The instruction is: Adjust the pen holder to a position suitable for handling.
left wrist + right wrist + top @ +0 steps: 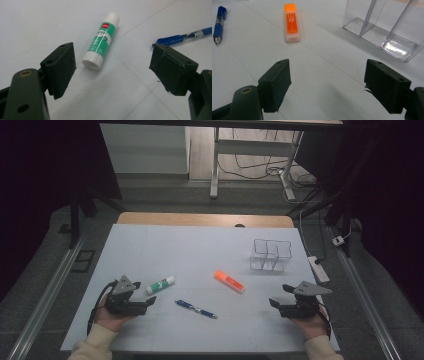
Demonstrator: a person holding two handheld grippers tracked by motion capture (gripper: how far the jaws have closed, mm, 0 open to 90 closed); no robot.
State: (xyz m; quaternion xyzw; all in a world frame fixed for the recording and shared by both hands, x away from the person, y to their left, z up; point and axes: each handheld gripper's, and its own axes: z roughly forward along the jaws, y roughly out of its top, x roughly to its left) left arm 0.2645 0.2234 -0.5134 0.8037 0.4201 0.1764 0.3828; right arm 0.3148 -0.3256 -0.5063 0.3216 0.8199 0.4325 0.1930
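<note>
The white-covered worktop (200, 250) carries four items. A green-and-white cylindrical glue stick (160, 284) lies on its side at the near left. A blue ballpoint pen (196, 309) lies flat near the front centre, just right of the glue stick and apart from it. An orange rectangular highlighter with a translucent cap (229, 281) lies flat right of centre. A clear plastic organiser with upright compartments (270, 255) stands toward the far right; its compartments appear empty.

The left tool (149, 301) is held in the person's left hand (114, 316) at the near left of the worktop. Its jaws are spread wide and hold nothing. In the left gripper view, the glue stick (101, 41) lies ahead between the two jaws, its flat base end toward the camera, without contact. The pen (183, 38) lies beyond the jaw on the right side of that view.

The right tool (281, 295) is held in the person's right hand (310, 322) at the near right. Its jaws are likewise spread wide and hold nothing. In the right gripper view, the highlighter (292, 22) lies ahead on the left, the organiser (384, 27) stands ahead on the right, and the pen tip (219, 23) appears at the far left.
</note>
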